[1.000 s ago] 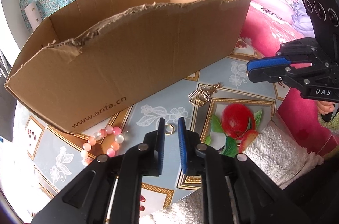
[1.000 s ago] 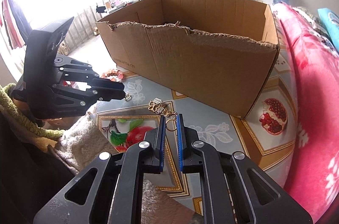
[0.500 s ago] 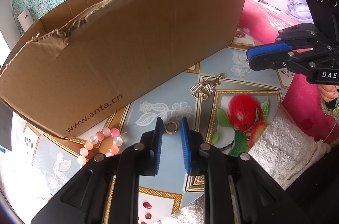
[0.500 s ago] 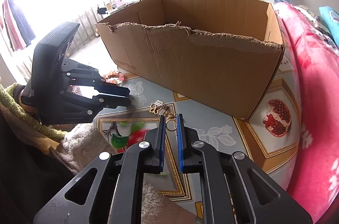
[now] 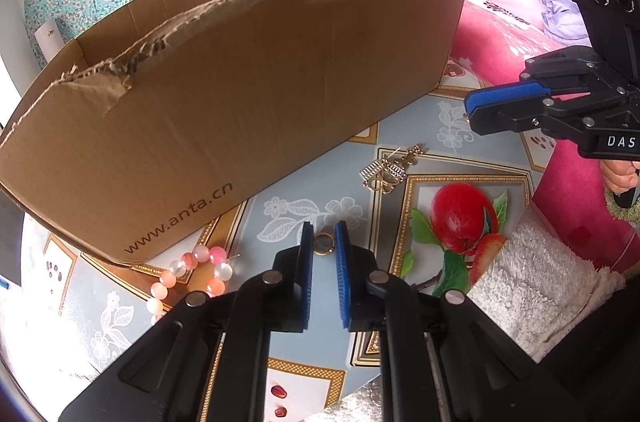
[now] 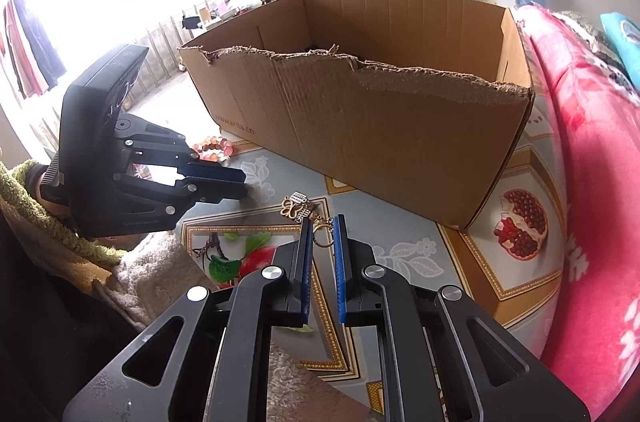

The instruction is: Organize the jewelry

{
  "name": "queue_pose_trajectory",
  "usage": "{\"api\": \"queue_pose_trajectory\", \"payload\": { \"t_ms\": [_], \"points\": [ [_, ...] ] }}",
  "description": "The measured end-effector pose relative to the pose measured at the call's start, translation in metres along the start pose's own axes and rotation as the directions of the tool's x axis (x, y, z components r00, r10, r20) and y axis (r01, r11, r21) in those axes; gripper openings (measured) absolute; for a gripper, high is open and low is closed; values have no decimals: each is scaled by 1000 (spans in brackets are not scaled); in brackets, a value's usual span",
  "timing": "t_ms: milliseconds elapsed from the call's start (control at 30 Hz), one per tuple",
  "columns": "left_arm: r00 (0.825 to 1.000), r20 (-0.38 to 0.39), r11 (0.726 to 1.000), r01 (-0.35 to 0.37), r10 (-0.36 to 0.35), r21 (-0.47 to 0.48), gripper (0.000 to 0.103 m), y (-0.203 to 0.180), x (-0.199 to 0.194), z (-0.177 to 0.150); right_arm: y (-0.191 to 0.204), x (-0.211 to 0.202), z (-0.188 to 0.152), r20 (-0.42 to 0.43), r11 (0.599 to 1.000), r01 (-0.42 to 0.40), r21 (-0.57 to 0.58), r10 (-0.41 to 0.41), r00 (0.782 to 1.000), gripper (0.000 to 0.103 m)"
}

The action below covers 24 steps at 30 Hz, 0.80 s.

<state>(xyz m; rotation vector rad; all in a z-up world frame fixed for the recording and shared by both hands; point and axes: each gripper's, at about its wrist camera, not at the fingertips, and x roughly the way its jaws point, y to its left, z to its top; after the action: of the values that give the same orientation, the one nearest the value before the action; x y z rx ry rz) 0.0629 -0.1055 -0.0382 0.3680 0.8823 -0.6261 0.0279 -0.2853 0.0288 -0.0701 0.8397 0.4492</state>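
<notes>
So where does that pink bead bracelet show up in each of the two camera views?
Left wrist view: the pink bead bracelet lies at lower left, by the near corner of the cardboard box, left of the left hand-held gripper.
Right wrist view: it is at middle left, partly hidden behind that hand-held gripper.
Shared landmark: the box's printed corner.

Open-topped cardboard box (image 6: 372, 126) blocking the far side of the table (image 5: 304, 158), torn front wall highest barrier. Bare tablecloth strip before it, dotted with bead bracelet (image 5: 192, 274), gold ring (image 5: 323, 244) and gold earrings (image 5: 386, 170). Pink blanket (image 6: 592, 158) hemming one side.
</notes>
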Motion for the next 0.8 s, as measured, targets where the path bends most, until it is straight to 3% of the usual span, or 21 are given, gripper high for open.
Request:
{"api": "queue_pose_trajectory", "payload": {
  "t_ms": [300,533,633,800],
  "points": [
    [1000,18,1000,0,0,-6,10,2,-7,-1,2,-4,1,10,1000,6,-4,-6,1000,8],
    [997,72,1000,29,-28,-3,10,-1,-35,4,6,-20,10,53,1000,-13,-7,13,999,8],
    [991,122,998,57,-57,3,10,-1,-57,12,9,-36,23,107,999,-41,-12,42,993,8],
    [963,240,992,128,-121,-12,10,7,-97,38,15,-63,55,222,996,-69,-55,79,972,8]
  ]
}}
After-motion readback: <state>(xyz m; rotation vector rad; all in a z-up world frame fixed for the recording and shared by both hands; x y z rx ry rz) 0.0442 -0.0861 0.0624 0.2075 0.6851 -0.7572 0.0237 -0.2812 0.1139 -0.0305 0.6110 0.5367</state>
